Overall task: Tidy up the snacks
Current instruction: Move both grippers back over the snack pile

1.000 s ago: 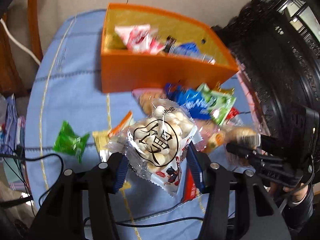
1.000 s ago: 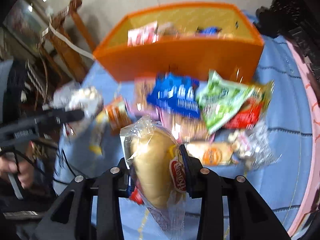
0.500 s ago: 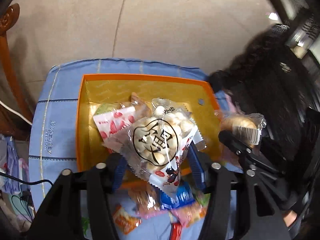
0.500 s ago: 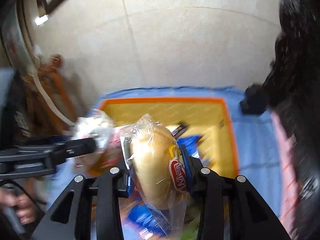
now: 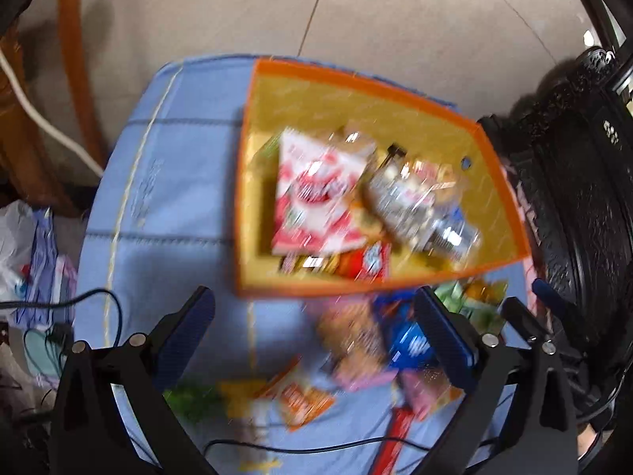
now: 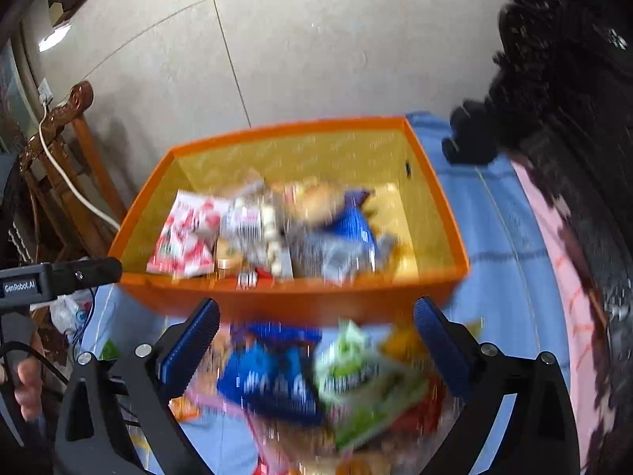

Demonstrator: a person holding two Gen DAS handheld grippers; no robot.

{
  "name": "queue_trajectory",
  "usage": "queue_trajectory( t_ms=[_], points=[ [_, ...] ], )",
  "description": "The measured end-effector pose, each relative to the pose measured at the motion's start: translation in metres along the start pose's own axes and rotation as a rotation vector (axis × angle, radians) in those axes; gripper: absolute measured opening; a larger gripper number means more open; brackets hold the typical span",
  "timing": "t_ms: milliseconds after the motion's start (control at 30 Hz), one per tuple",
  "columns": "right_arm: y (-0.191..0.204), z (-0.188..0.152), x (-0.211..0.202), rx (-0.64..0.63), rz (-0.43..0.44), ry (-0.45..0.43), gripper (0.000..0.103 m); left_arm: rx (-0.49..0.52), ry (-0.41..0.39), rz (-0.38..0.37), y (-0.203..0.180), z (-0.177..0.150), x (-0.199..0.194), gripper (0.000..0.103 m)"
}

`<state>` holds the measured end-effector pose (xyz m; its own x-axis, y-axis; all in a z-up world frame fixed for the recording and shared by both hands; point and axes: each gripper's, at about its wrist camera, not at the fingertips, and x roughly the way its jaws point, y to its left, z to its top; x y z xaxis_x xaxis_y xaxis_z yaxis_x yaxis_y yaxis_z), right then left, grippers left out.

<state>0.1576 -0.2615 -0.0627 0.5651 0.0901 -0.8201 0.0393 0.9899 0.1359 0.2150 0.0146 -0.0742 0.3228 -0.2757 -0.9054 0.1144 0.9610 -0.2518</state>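
Both jaws just opened empty, snacks (image 6: 285, 233) in orange bin (image 6: 292, 308)

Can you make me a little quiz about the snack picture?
1. True or false: the left gripper holds a snack.
2. What colour is the bin? A red, B orange, C green.
3. Fill in: the blue packet lies on the ____ cloth, outside the bin.

Key: 1 false, both grippers' jaws have just opened and nothing is between them. 2 B. 3 blue.
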Motion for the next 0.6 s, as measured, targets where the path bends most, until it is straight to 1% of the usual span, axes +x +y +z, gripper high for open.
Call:
queue_trajectory(
  t_ms=[133,233,333,367,467,600],
  points=[
    [0.001,-0.036,-0.010,0.032,0.020,0.055,0.099,0.018,0.035,0.013,0.013,-0.034,-0.006,0.098],
    [0.008,-0.062,-0.016,0.034,0.031,0.110,0.099,-0.003,0.059,0.028,0.027,-0.065,-0.009,0.098],
    [0.013,-0.087,-0.016,0.035,0.018,0.159,0.099,-0.025,0.103,0.030,0.038,-0.089,-0.006,0.098],
    [0.014,-0.096,-0.015,0.048,0.023,0.190,0.099,-0.036,0.121,0.036,0.042,-0.097,-0.004,0.098],
    [0.018,-0.116,-0.017,0.080,0.033,0.230,0.099,-0.050,0.153,0.031,0.049,-0.113,-0.002,0.098],
    [0.024,-0.138,-0.021,0.105,0.049,0.258,0.099,-0.044,0.169,0.043,0.055,-0.127,-0.003,0.098]
  ],
)
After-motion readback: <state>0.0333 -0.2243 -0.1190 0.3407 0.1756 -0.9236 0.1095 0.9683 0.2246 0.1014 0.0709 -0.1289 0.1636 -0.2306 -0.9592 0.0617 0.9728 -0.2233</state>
